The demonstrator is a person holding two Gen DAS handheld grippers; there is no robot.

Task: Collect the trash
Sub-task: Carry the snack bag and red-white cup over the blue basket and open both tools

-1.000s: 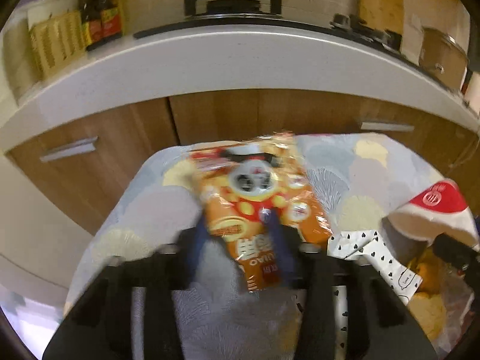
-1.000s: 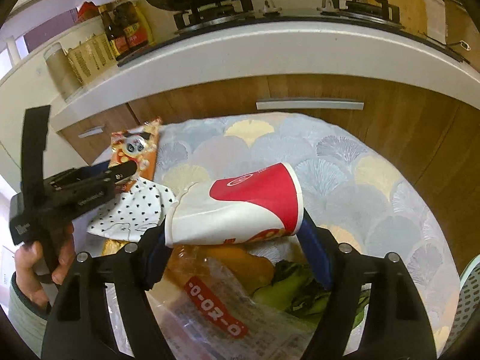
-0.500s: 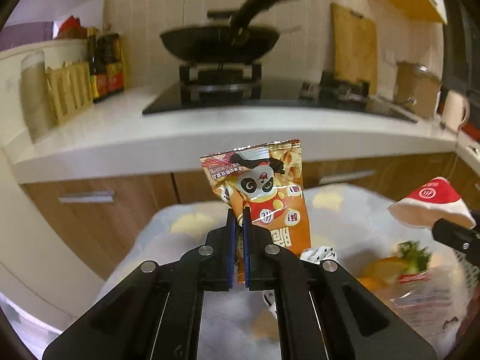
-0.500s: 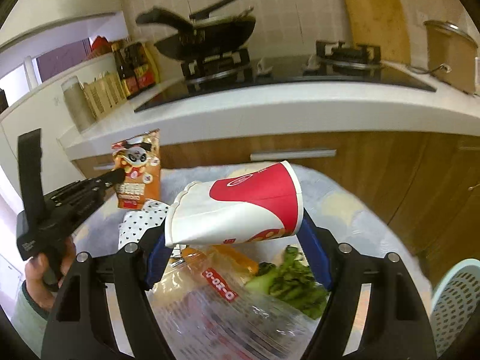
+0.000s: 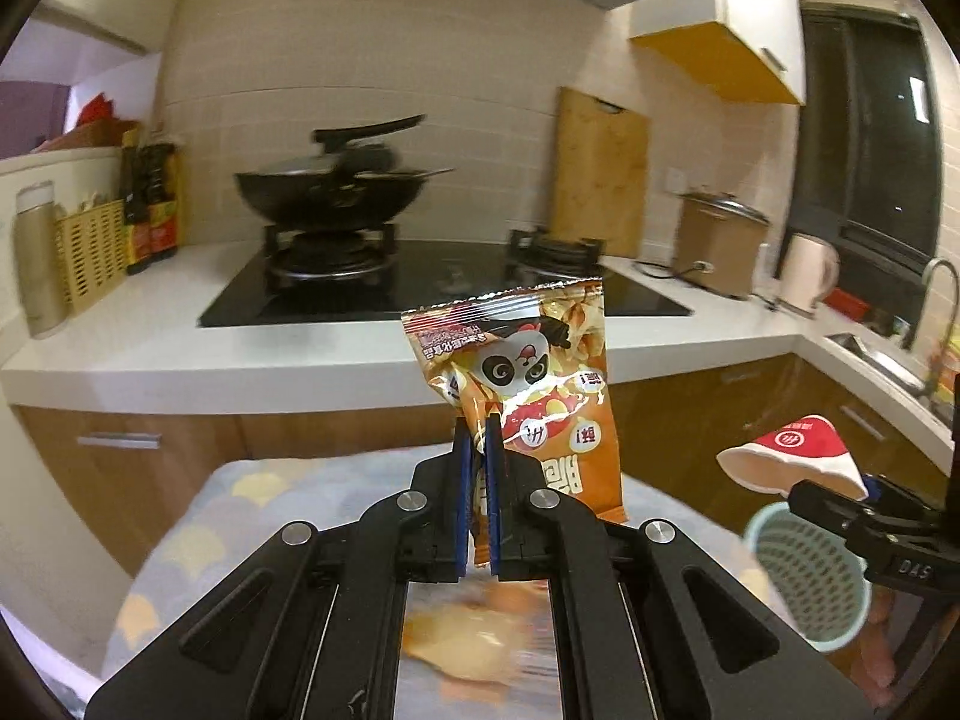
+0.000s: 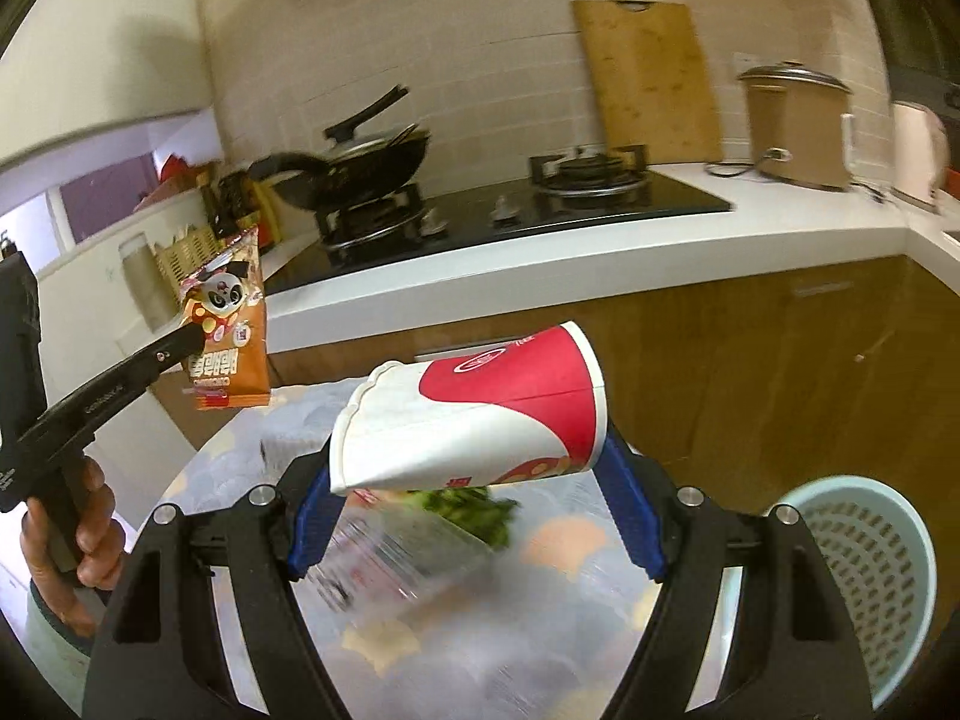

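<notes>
My left gripper [image 5: 478, 438] is shut on an orange snack bag with a panda print [image 5: 528, 384] and holds it upright, high above the table; the bag also shows in the right wrist view [image 6: 231, 330]. My right gripper [image 6: 474, 480] is shut on a crushed red and white paper cup [image 6: 474, 414] that lies sideways between the blue pads. The cup also shows at the right of the left wrist view [image 5: 792, 459]. A light blue perforated trash basket [image 6: 858, 576] stands on the floor, below and right of the right gripper.
A table with a scallop-pattern cloth [image 5: 252, 510] lies below, with a clear plastic bag of greens [image 6: 444, 522] on it. Behind is a white counter [image 5: 180, 354] with a hob, a wok [image 5: 336, 192], a cutting board and a rice cooker. Wooden cabinets stand under the counter.
Both grippers have risen well above the table. The left gripper closed on the snack bag and lifted it off the cloth. The right gripper kept hold of the cup and the basket came into view.
</notes>
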